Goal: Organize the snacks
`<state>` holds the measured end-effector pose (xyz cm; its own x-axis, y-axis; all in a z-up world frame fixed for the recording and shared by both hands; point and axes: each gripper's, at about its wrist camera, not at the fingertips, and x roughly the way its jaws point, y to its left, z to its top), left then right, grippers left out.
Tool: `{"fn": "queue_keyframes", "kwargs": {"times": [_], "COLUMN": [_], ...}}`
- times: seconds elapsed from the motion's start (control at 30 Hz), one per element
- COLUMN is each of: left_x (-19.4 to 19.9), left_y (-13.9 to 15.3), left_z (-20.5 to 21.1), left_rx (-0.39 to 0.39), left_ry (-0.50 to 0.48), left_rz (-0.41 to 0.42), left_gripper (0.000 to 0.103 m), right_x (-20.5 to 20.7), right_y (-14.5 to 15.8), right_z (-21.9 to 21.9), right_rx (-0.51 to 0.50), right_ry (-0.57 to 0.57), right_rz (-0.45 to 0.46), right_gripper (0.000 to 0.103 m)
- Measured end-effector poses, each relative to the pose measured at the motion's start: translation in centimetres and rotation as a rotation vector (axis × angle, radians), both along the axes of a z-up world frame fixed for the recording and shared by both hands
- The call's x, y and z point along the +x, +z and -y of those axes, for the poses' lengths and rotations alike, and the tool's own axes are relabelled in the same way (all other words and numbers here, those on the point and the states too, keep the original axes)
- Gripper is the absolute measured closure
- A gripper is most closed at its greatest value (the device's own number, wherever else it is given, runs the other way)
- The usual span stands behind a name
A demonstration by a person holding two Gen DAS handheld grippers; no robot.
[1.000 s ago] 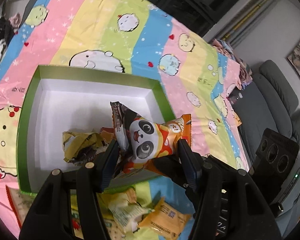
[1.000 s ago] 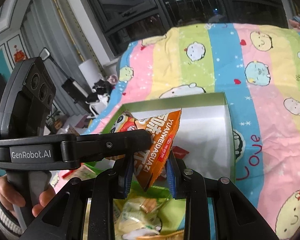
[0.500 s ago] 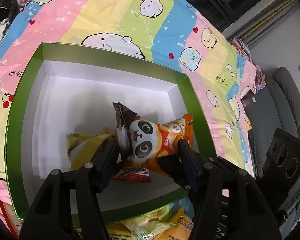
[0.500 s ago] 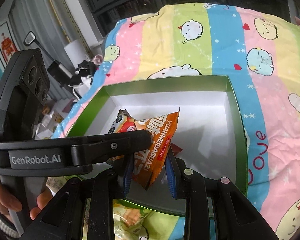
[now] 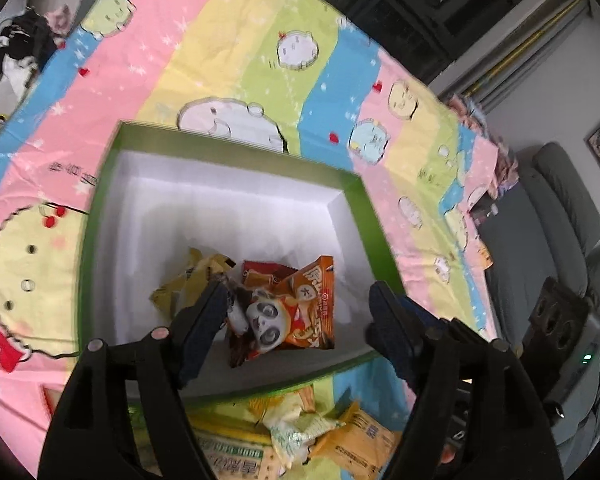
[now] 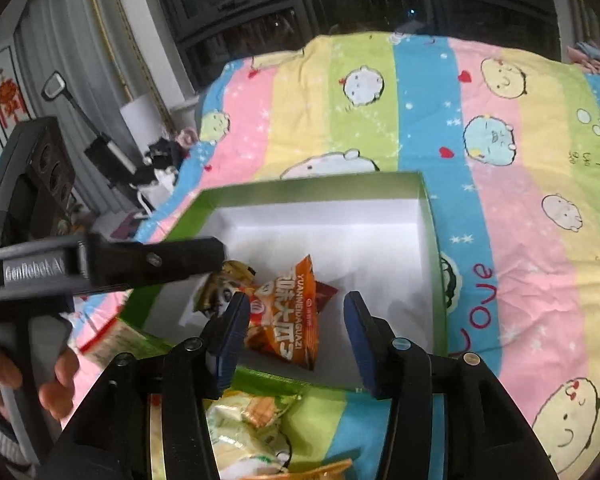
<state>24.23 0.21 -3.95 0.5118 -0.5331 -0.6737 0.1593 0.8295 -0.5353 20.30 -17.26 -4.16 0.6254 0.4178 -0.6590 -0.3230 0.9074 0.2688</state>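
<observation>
Striped cartoon bedsheet [image 5: 228, 60] covers the bed, with the green box [image 5: 100, 216] sitting on it. Orange panda packet [image 5: 292, 312] now lies on the box's white floor, against a yellow packet [image 5: 196, 280] and a red one [image 5: 260, 272]. Step in hand reads as the release: left tool [image 5: 296, 320] and right tool [image 6: 296, 320] both have jaws opening, pads clear of the packet, which sits below and between each pair. Next up, likely: back off, then go for the loose packets [image 5: 312, 428] outside the box's near wall.
</observation>
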Motion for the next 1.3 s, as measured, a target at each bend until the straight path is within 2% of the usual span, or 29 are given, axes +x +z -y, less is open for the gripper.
{"fn": "queue_keyframes", "kwargs": {"times": [0.07,0.23,0.47,0.7,0.8,0.87,0.93,0.97,1.03,1.13,1.23,1.3], "left_x": [-1.1,-4.1,-8.3,-9.3,-8.8,-8.4,-8.2,-8.1,-7.9,-7.6,-8.0,-9.1], "left_y": [0.8,1.7,-0.3,-2.4,-3.2,-3.9,-4.3,-4.4,-4.8,-5.2,-5.4,-4.7], "left_z": [-1.5,-5.1,-8.9,-9.8,-9.3,-9.0,-8.9,-8.8,-9.0,-9.5,-10.5,-10.7], "left_rx": [-0.028,-0.053,-0.077,-0.073,-0.045,-0.037,-0.033,-0.03,-0.029,-0.003,-0.064,-0.109], "left_ry": [0.026,0.104,0.177,0.215,0.206,0.207,0.198,0.197,0.204,0.221,0.223,0.202], "left_rz": [0.018,0.029,-0.036,-0.111,-0.133,-0.156,-0.163,-0.164,-0.167,-0.164,-0.167,-0.131], "left_gripper": [0.022,0.021,0.019,0.021,0.032,0.049,0.059,0.069,0.08,0.088,0.092,0.092], "right_x": [-0.9,-3.3,-5.2,-5.9,-6.3,-6.6,-6.7,-6.9,-6.9,-6.7,-6.7,-6.9], "right_y": [0.6,1.3,-0.2,-2.5,-2.9,-3.3,-3.5,-3.6,-3.8,-4.2,-4.4,-4.4], "right_z": [0.3,0.2,-1.5,-4.6,-5.6,-6.1,-6.3,-6.3,-6.4,-6.3,-6.0,-5.9], "right_rx": [0.026,0.122,0.239,0.253,0.229,0.22,0.205,0.202,0.191,0.187,0.193,0.206], "right_ry": [0.007,0.063,0.182,0.226,0.237,0.242,0.244,0.246,0.245,0.234,0.229,0.231], "right_rz": [0.012,0.007,-0.104,-0.198,-0.208,-0.218,-0.221,-0.222,-0.225,-0.231,-0.236,-0.239], "right_gripper": [0.054,0.054,0.054,0.054,0.054,0.054,0.054,0.054,0.054,0.054,0.054,0.054]}}
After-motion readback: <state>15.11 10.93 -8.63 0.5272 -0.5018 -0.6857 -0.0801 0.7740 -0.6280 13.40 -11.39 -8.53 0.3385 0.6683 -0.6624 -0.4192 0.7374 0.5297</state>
